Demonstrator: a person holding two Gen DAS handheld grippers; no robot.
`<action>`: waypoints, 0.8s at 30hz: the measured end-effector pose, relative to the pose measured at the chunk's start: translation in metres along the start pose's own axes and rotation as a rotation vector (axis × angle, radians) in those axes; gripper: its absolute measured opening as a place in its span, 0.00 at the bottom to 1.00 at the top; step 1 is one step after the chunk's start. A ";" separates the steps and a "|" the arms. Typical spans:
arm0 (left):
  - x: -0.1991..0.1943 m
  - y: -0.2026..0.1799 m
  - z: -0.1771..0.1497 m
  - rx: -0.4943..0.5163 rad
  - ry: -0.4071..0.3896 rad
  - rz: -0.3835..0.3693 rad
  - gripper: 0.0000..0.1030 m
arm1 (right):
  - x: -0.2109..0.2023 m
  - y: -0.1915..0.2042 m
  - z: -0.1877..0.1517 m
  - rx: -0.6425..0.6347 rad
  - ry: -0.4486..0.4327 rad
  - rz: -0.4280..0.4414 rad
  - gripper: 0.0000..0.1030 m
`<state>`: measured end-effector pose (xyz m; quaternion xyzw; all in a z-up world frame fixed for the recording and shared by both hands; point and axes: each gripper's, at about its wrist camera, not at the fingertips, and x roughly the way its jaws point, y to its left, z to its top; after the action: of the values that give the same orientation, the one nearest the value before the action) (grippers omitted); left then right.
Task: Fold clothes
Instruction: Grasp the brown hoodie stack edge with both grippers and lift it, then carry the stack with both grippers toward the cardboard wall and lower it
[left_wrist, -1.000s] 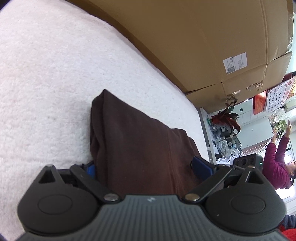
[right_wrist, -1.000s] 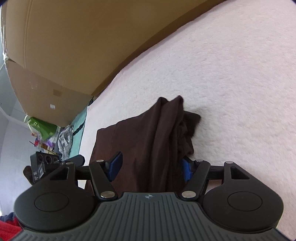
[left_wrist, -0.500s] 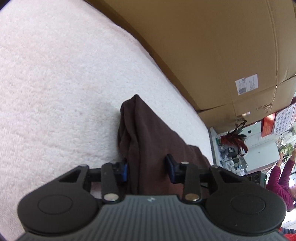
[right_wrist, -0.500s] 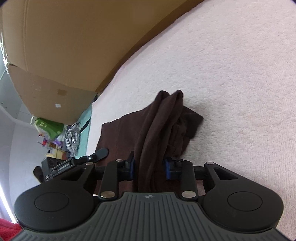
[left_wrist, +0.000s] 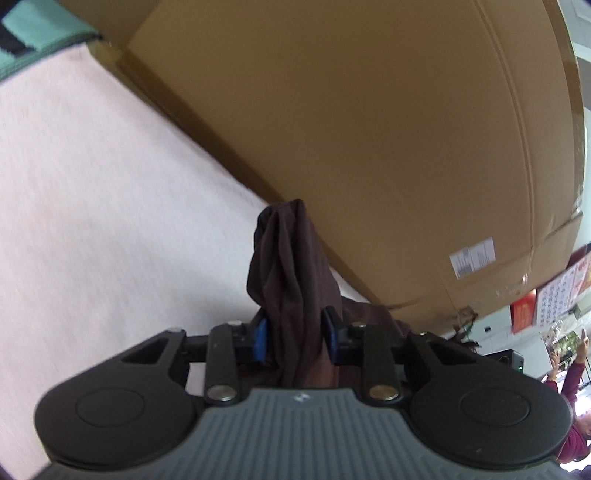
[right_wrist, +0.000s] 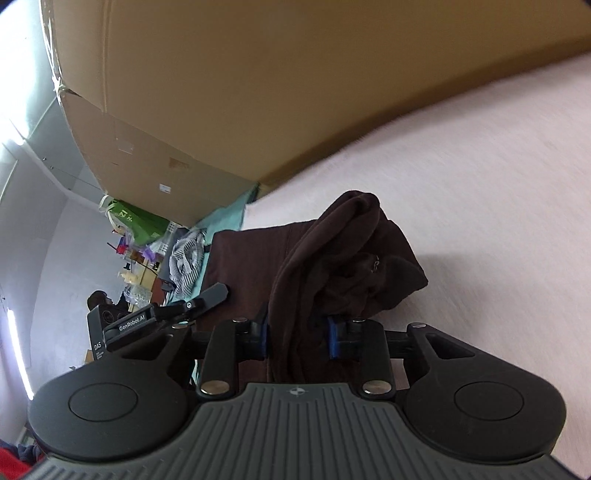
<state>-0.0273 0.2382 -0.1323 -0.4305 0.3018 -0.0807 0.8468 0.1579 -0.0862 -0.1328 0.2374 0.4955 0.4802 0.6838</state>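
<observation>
Nearest in the left wrist view, the left gripper (left_wrist: 295, 338) has a bunched edge of the dark brown garment (left_wrist: 291, 266) between its blue pads (left_wrist: 260, 338); its jaws are closing at this moment, and the pads already press the cloth from both sides, so I read it as a grip. In the right wrist view the right gripper (right_wrist: 297, 338) is likewise clamped on a thick gather of the same garment (right_wrist: 343, 251), the fabric rising out of the jaws in a rumpled fold. Beyond the fingers, the rest of the garment sags from the two grips, its flat part spreading out towards the pale pink fleecy surface (right_wrist: 498, 184) — how much of it rests there cannot be told. The other tool shows at the left of the right view, so the two grips sit at neighbouring points along one edge. Farther off stands a large cardboard box (left_wrist: 369, 129) at the surface's far side, with a teal cloth (right_wrist: 229, 214) by its corner and room clutter behind. The step in hand looks like the carry of a fold: an edge pinched at two points and taken off the surface. The next move, as I judge it, calls for both hands travelling together and level — keeping the edge taut between them — over the flat part of the cloth, then laying it down squarely before letting go.
</observation>
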 end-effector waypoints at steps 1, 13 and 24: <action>0.000 0.006 0.013 0.000 -0.010 0.011 0.26 | 0.012 0.004 0.007 -0.012 -0.003 0.005 0.30; 0.040 0.089 0.163 0.070 0.024 0.147 0.26 | 0.156 0.031 0.053 -0.012 -0.110 -0.087 0.30; 0.003 0.104 0.166 0.251 0.006 0.192 0.43 | 0.126 0.049 0.033 -0.103 -0.274 -0.442 0.49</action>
<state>0.0590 0.4145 -0.1406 -0.2904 0.3317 -0.0374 0.8968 0.1731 0.0520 -0.1376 0.1508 0.4132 0.3071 0.8439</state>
